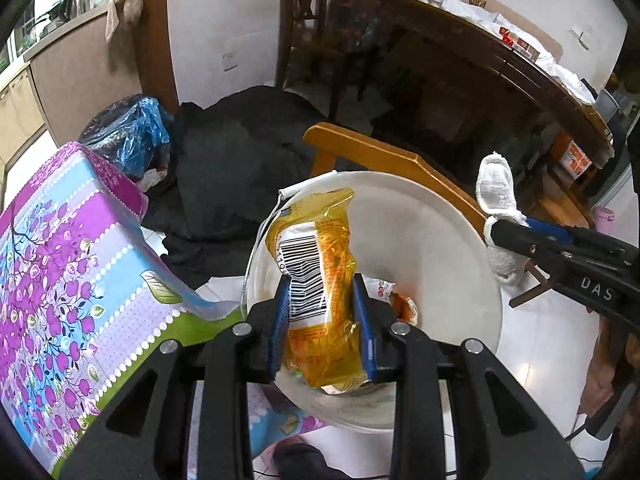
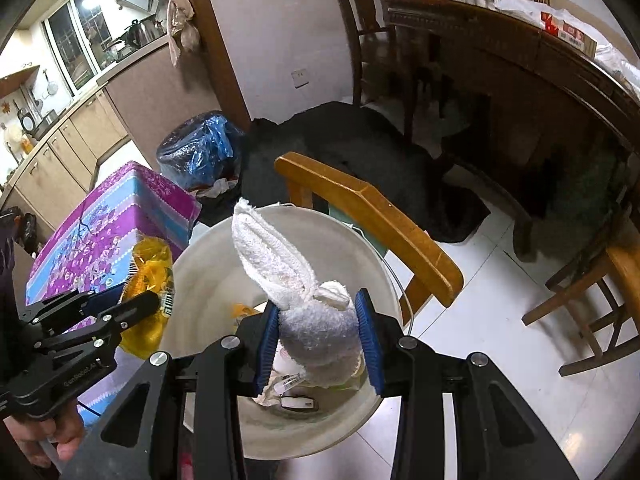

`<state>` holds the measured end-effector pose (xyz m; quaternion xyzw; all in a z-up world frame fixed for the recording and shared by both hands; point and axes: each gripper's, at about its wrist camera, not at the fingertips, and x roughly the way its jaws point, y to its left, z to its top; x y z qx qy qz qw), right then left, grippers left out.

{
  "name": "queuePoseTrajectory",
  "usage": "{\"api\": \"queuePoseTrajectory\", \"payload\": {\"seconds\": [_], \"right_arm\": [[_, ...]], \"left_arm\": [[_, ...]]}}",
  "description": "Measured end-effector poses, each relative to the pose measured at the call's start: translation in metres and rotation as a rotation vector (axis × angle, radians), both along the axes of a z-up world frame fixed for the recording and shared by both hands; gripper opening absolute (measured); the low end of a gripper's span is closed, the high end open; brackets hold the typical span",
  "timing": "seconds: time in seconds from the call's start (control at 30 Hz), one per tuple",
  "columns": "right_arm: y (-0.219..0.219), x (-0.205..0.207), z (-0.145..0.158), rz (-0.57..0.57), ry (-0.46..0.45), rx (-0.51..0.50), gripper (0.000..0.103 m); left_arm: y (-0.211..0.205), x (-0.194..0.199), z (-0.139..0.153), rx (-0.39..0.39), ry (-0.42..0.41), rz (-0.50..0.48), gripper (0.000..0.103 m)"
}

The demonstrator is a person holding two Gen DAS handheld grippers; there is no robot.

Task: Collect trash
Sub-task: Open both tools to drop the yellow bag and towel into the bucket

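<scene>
A white bucket stands on the floor below both grippers, with some scraps at its bottom. My left gripper is shut on a yellow snack wrapper with a barcode, held over the bucket's mouth. My right gripper is shut on a crumpled white cloth, also above the white bucket. In the left wrist view the right gripper comes in from the right with the white cloth. In the right wrist view the left gripper shows at lower left with the yellow wrapper.
A small table with a purple and blue floral cover stands left of the bucket. A wooden chair back is just behind it. A blue-lined bin, a black heap and a dark wooden table lie beyond.
</scene>
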<state>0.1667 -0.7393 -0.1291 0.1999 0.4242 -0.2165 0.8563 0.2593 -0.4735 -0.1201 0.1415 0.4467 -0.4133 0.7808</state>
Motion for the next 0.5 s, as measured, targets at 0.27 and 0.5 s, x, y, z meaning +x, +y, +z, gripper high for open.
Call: {"api": "queuePoseTrajectory", "payload": {"seconds": [0.27, 0.5], "right_arm": [[0.004, 0.007, -0.009, 0.01, 0.01, 0.005, 0.038], [0.003, 0.007, -0.014, 0.003, 0.01, 0.018, 0.044]], "left_arm": [[-0.008, -0.003, -0.005, 0.023, 0.002, 0.004, 0.028], [-0.011, -0.002, -0.008, 0.061, -0.012, 0.017, 0.036]]}}
